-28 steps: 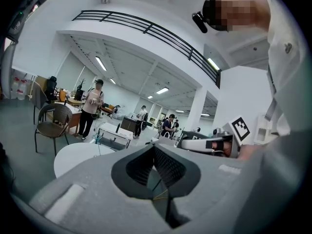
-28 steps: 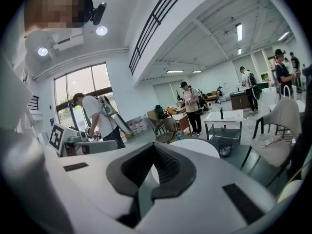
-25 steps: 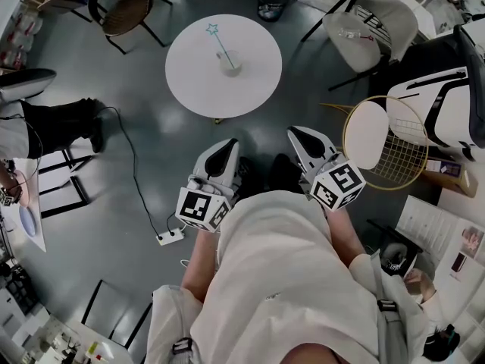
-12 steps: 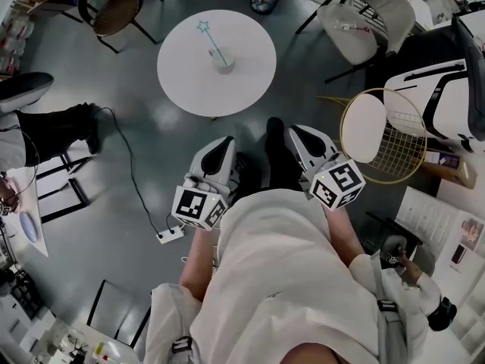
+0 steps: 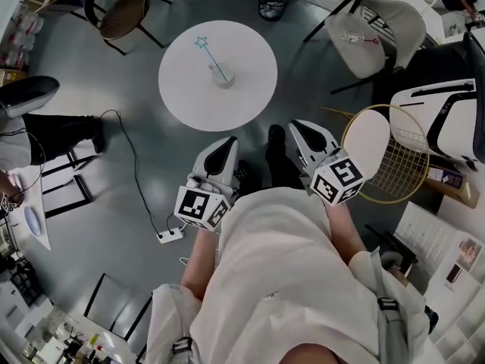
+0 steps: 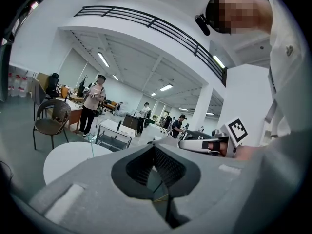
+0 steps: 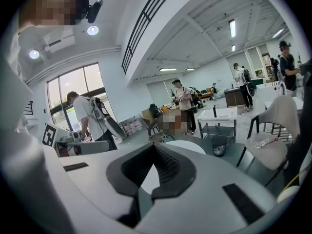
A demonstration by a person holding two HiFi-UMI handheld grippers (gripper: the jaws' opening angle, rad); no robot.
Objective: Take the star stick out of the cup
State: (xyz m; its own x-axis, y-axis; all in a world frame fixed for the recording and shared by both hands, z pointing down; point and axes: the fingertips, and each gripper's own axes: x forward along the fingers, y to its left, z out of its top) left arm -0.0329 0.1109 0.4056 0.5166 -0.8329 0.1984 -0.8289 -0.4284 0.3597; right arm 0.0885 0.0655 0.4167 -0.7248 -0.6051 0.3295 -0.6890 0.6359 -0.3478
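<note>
I log a glossy grey floor [image 5: 114, 196] around the round white table [image 5: 189, 97]; beyond the table, a wicker chair [image 5: 121, 14] and a dark bin [image 5: 271, 2]; to its right, a white-draped chair [image 5: 375, 32]; overhead, ceiling strip lights [image 6: 103, 59], lit.

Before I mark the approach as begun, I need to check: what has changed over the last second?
The person has stepped toward the round table: a dark shoe has come forward between the left hand-held gripper and the right hand-held gripper. Nothing was taken hold of or let go. Both stay shut and empty; the star stick still stands in the cup.
</note>
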